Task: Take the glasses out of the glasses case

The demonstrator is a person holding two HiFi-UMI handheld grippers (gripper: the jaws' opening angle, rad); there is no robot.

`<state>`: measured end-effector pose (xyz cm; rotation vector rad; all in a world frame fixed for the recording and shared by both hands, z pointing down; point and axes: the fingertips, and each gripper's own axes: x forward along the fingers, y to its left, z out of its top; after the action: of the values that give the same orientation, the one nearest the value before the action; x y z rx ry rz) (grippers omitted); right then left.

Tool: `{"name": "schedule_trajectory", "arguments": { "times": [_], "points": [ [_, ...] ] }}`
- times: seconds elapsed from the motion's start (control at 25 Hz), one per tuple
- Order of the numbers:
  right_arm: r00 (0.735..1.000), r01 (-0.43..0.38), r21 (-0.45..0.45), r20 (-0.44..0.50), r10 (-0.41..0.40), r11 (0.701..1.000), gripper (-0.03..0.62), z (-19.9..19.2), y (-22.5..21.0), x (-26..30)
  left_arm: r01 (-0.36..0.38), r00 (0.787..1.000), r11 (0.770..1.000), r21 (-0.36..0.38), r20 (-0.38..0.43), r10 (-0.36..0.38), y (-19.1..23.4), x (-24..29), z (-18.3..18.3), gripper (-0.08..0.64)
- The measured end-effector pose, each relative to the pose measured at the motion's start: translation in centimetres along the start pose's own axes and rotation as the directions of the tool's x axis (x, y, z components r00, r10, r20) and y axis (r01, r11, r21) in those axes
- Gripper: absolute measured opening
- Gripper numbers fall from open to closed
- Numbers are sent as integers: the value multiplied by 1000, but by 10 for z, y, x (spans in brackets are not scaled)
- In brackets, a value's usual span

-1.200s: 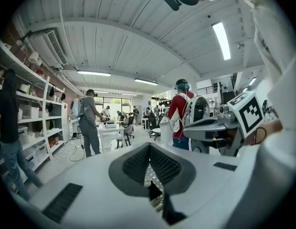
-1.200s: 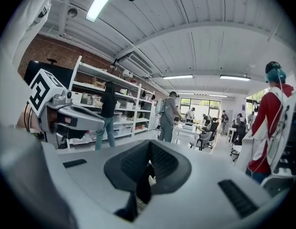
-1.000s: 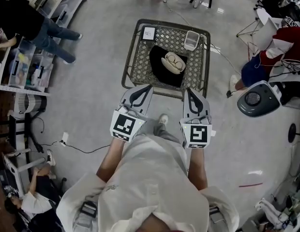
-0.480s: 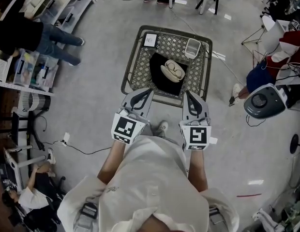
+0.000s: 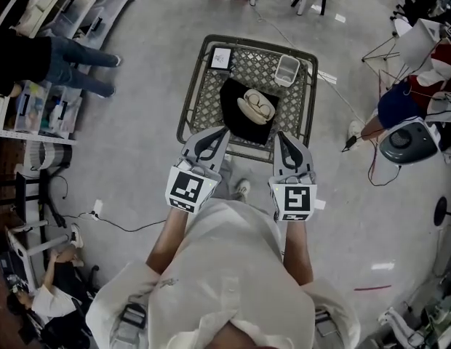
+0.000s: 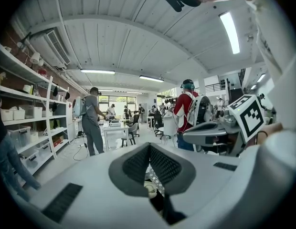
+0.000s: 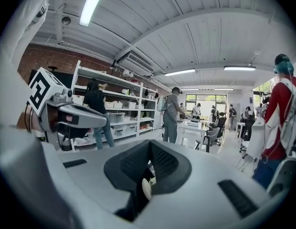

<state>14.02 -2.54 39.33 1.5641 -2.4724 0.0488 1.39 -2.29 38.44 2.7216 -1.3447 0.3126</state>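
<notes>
A beige glasses case (image 5: 255,107) lies closed on a black cloth (image 5: 236,115) on a small metal mesh table (image 5: 199,93). Both grippers hang side by side at the table's near edge, pointing at the case and short of it. My left gripper (image 5: 220,131) has its jaws together with nothing held. My right gripper (image 5: 281,136) is shut and empty too. In the left gripper view the case (image 6: 149,189) peeks through the gap under the closed pads (image 6: 138,162). In the right gripper view a pale bit of the case (image 7: 146,188) shows the same way.
A white card (image 5: 222,57) and a small clear box (image 5: 287,68) sit at the table's far side. Shelves (image 5: 36,100) and a person (image 5: 58,57) are at the left. A grey round machine (image 5: 401,141), cables and seated people are at the right.
Both grippers have come a little closer to the table; its near edge now lies under their tips. Both jaws stayed closed.
</notes>
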Motion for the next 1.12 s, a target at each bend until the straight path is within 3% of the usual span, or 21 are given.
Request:
{"name": "schedule_trajectory", "arguments": {
  "times": [0.72, 0.88, 1.12],
  "points": [
    [991, 125, -18, -41, -125, 992, 6, 20, -31, 89, 143, 988, 990, 12, 65, -143, 78, 86, 28, 9],
    [986, 157, -24, -53, -158, 987, 6, 15, -34, 109, 191, 978, 982, 10, 78, -191, 95, 103, 15, 9],
    [981, 147, -32, -119, -150, 989, 6, -11, -25, 138, 259, 966, 966, -22, 32, -258, 117, 125, -19, 9]
  ]
}}
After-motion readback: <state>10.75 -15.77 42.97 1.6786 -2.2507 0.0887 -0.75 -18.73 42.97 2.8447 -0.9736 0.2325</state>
